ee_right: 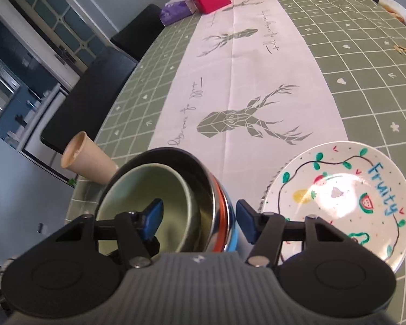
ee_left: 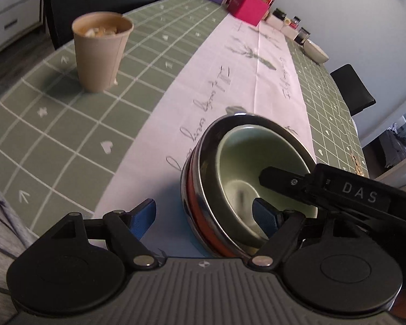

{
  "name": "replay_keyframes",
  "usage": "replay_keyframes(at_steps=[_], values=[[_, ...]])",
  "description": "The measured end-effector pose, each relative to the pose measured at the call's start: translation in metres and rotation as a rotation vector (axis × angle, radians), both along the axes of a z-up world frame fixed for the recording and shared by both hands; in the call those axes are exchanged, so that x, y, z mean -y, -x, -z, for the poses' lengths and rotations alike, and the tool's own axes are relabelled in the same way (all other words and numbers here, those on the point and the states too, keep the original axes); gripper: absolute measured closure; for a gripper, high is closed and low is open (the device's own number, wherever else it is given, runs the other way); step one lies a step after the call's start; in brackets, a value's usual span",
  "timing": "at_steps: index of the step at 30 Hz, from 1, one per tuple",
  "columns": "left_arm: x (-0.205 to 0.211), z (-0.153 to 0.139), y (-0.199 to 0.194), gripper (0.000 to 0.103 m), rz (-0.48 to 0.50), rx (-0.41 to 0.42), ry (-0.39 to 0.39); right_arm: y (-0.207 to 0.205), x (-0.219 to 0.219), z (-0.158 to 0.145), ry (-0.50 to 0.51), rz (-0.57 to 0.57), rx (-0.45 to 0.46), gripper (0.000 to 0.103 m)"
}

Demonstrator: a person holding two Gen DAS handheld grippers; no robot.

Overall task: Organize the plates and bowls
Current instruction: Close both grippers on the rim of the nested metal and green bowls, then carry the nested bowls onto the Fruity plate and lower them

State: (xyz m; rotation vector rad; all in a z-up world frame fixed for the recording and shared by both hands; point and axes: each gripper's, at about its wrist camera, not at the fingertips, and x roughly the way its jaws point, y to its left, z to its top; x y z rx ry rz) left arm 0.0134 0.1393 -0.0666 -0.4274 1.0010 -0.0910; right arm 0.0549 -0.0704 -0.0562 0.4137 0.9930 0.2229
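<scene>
- The step in hand looks like gathering the bowls: a pale green ceramic bowl [ee_right: 148, 203] sits nested inside a shiny steel bowl with an orange band [ee_right: 216, 211], and this stack rests on the white deer-print table runner [ee_right: 257, 81] near the table's near edge.
- The right gripper [ee_right: 200, 219] straddles the stack's right wall, one blue pad inside the green bowl, the other outside the steel rim; its jaws stand partly spread and neither pad visibly presses yet, so I judge it not yet clamped.
- The left gripper [ee_left: 205, 216] is spread wide, one pad inside the green bowl, the other well outside the steel wall, gripping nothing.
- The next move probably calls for the right jaws to pinch both walls together, squarely, since the steel is slick and the inner bowl sits off-centre.
- A white painted plate reading "Fruity" [ee_right: 338, 203] lies just beside the stack on the right; whether they touch I cannot tell. It is a likely base for the stack.
- To the left a tan paper cup [ee_left: 101, 54] stands on the green checked tablecloth [ee_left: 54, 124], apart from the bowls.
- The runner beyond is open; a pink box [ee_left: 250, 8] and jars stand far off.
</scene>
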Motion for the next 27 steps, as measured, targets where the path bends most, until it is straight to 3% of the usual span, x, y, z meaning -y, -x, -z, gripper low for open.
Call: replay_keyframes(at_steps=[6, 9, 15, 23, 27], values=[[-0.005, 0.014, -0.011, 0.012, -0.008, -0.061, 0.066, -0.011, -0.002, 0.011, -0.011, -0.001, -0.056, 0.043], [-0.004, 0.013, -0.010, 0.031, 0.028, -0.049, 0.118, -0.013, -0.001, 0.013, -0.007, 0.004, -0.071, 0.048], [-0.021, 0.016, -0.011, 0.042, -0.037, -0.068, 0.187, -0.010, 0.016, 0.016, -0.082, 0.014, -0.114, 0.061], [-0.013, 0.005, -0.006, 0.048, -0.012, -0.038, 0.115, 0.000, 0.011, 0.010, -0.049, 0.024, -0.084, 0.062], [-0.003, -0.009, -0.002, 0.048, 0.002, 0.008, 0.059, 0.004, 0.019, 0.006, -0.094, 0.061, -0.081, 0.062]])
